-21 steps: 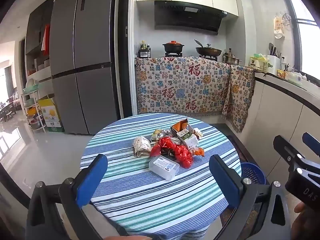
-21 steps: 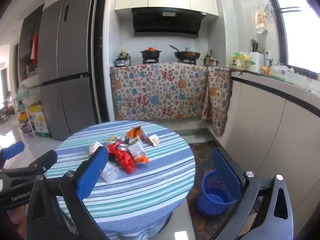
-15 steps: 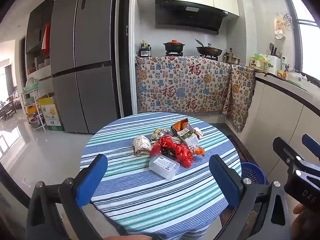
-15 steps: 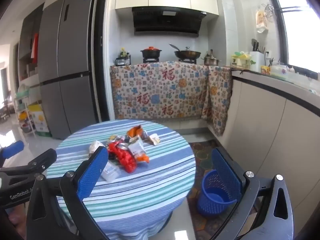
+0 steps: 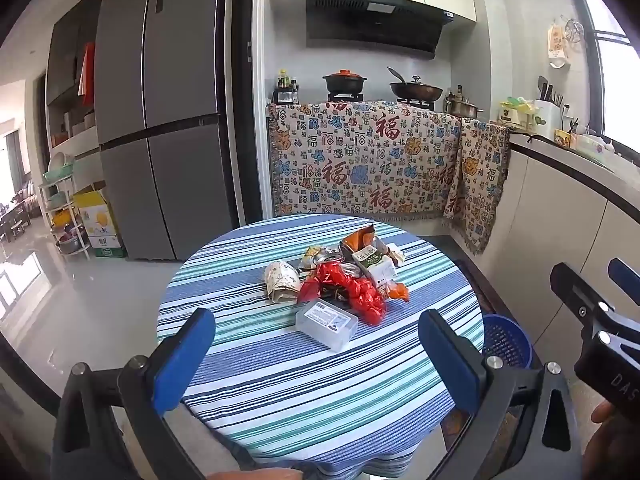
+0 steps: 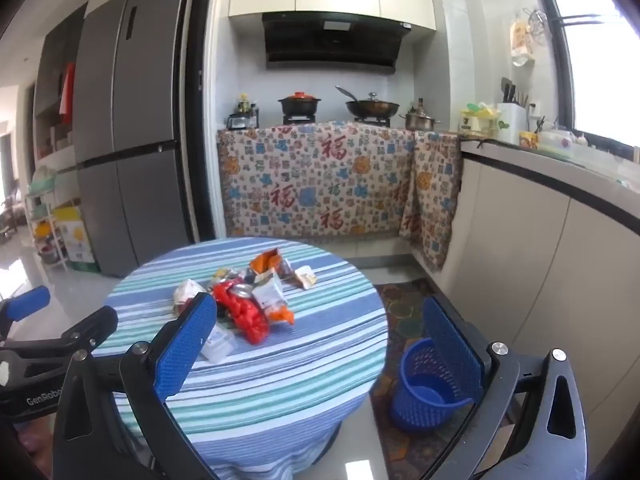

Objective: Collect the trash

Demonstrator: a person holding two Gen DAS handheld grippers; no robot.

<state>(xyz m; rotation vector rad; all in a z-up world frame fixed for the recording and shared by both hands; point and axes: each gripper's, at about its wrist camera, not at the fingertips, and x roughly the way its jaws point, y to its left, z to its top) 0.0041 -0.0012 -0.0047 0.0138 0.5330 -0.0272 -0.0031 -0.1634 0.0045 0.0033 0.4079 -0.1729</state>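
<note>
A pile of trash lies on the round striped table [image 5: 280, 380]: a clear plastic box [image 5: 326, 324], a red plastic bag [image 5: 360, 294], a crumpled paper cup [image 5: 282, 282], a small carton [image 5: 376, 266] and an orange wrapper [image 5: 360, 238]. The pile also shows in the right wrist view, with the red bag [image 6: 244, 314] in its middle. A blue mesh bin [image 6: 428, 384] stands on the floor right of the table. My left gripper [image 5: 316, 364] is open and empty, short of the pile. My right gripper [image 6: 320, 352] is open and empty, over the table's right edge.
A grey fridge [image 5: 160, 120] stands at the back left. A stove counter draped in patterned cloth [image 5: 368, 168] is behind the table. White cabinets [image 6: 540, 260] run along the right. A patterned mat [image 6: 404, 300] lies under the bin.
Both grippers have drifted slightly closer to the table. Nothing was taken hold of.
</note>
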